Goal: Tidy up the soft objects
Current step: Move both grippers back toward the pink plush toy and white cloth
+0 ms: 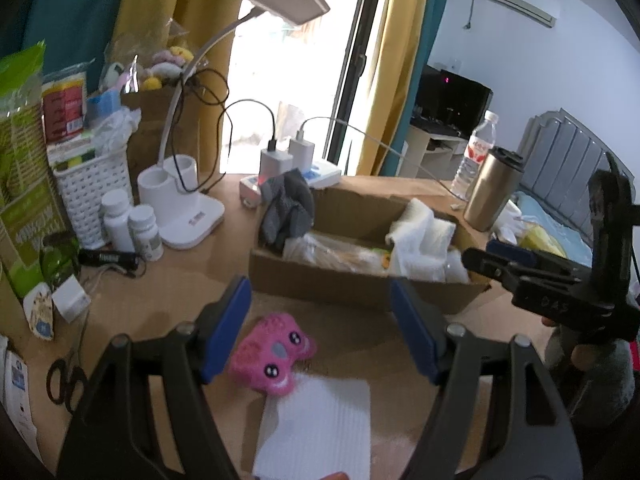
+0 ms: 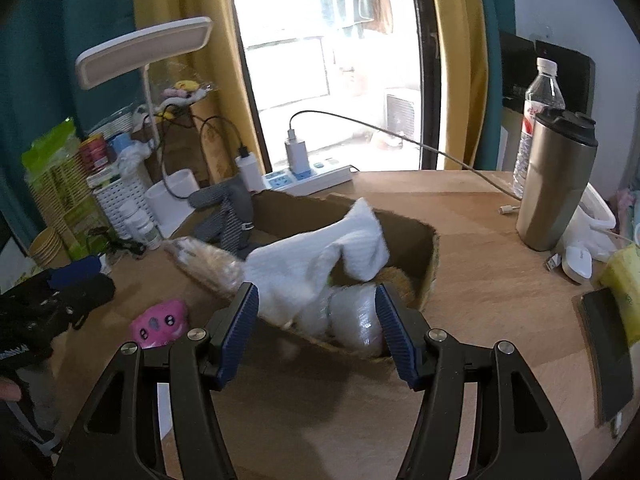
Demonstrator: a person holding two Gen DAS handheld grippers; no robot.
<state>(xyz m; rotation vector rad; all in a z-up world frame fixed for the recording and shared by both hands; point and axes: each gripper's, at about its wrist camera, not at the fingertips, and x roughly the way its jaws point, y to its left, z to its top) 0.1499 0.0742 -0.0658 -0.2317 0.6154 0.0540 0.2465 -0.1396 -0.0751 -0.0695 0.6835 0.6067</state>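
A shallow cardboard box (image 1: 320,280) (image 2: 430,264) lies on the wooden desk. It holds a white cloth (image 1: 420,236) (image 2: 320,264), a clear wrapped bundle (image 1: 336,254) (image 2: 208,264) and a grey striped soft toy (image 1: 286,208) (image 2: 226,212) over its far left corner. A pink plush toy (image 1: 274,354) (image 2: 160,324) lies on the desk in front of the box, beside a white sheet (image 1: 316,428). My left gripper (image 1: 320,336) is open and empty just above the pink toy. My right gripper (image 2: 316,330) is open and empty at the box's near edge.
A white desk lamp (image 1: 180,208), white basket (image 1: 94,188), pill bottles (image 1: 132,226) and scissors (image 1: 64,382) stand at the left. A power strip with chargers (image 2: 304,174) lies behind the box. A steel tumbler (image 2: 554,184) and water bottle (image 2: 538,112) stand at the right.
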